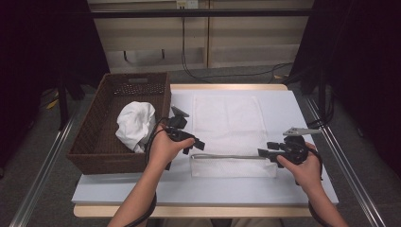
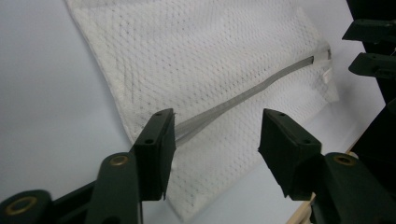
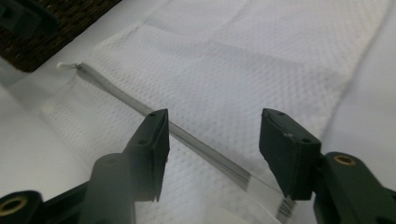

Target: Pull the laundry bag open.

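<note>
Both claws are released, jaws spread: the left gripper (image 1: 197, 144) at the left end of the mesh laundry bag's (image 1: 227, 125) zipper (image 1: 227, 155), the right gripper (image 1: 263, 152) at its right end. To do this well, each should probably pinch the fabric right beside the zipper so the mouth pulls apart evenly. White and honeycomb-textured, the bag lies flat along the desk's (image 1: 118, 189) front edge, beside a wicker basket (image 1: 94, 142) holding a white garment (image 1: 135, 124).

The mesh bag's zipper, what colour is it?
Grey, a thin strip across the white mesh bag; the zipper shows best in the left gripper view.
</note>
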Action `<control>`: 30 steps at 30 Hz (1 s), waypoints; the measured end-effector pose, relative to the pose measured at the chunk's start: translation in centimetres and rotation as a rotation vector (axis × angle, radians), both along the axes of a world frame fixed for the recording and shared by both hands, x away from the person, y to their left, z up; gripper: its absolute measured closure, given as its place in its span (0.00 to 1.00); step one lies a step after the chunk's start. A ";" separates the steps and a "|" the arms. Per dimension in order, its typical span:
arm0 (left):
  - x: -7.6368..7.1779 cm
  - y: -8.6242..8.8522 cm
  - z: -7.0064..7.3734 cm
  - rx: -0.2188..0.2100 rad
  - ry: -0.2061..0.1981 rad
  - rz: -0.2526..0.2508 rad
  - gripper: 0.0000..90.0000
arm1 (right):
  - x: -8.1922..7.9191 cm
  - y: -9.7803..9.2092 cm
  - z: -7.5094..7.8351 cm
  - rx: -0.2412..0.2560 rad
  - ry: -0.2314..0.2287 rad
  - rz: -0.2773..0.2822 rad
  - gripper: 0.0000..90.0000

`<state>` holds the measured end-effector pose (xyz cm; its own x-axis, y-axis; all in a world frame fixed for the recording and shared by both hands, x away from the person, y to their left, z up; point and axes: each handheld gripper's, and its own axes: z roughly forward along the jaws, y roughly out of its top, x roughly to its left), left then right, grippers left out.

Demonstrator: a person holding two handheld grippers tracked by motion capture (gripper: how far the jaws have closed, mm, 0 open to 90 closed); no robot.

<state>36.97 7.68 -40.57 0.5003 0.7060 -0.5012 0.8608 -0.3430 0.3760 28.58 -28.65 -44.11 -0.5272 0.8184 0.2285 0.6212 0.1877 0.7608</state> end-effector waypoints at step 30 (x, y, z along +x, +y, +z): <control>-3.4 0.0 -2.7 -0.036 -0.090 -0.020 0.21 | 2.0 4.9 -0.6 -0.089 0.007 0.197 0.44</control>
<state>33.55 7.64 -43.28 0.5583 0.6780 -0.4781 0.8160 -0.3445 0.4642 30.53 -23.78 -44.73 -0.6776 0.7169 0.1641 0.5710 0.3722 0.7317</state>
